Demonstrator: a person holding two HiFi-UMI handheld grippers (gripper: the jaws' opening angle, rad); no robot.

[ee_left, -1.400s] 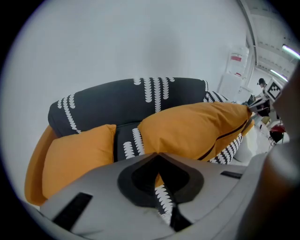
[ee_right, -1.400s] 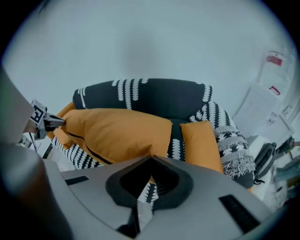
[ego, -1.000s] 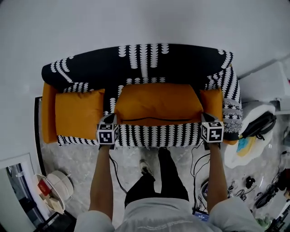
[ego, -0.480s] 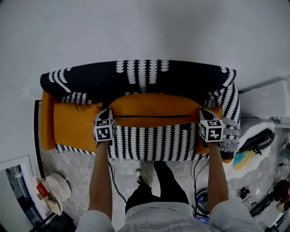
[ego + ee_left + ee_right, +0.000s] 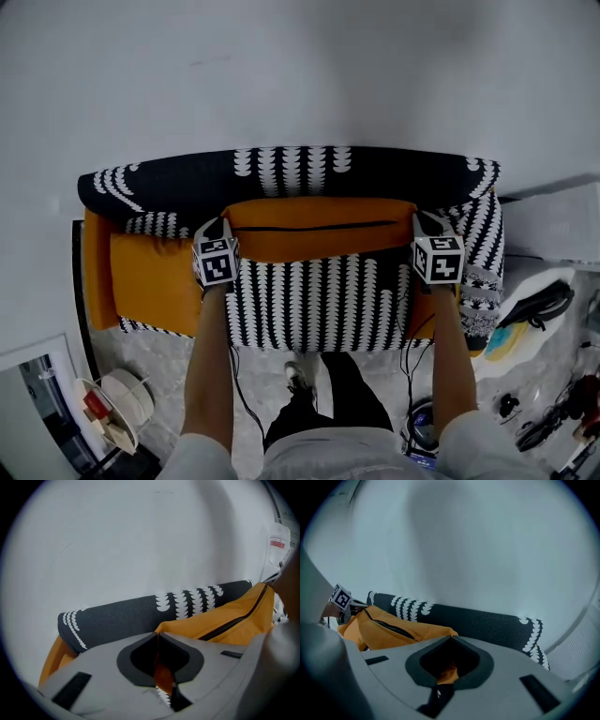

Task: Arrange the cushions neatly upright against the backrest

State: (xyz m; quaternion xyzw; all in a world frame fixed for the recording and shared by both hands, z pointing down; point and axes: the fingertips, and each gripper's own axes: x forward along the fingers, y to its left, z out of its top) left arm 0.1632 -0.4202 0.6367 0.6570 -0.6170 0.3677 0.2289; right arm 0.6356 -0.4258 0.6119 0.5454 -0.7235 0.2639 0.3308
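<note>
Sofa: long cushion along far side, square cushion at left.
Left hand-held gripper: clenched on long cushion.
Right hand-held gripper: clenched on long cushion.

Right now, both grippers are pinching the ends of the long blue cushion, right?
Not blue: the long cushion is orange. The head view shows it, and the left gripper and right gripper are pinching its ends.
</note>
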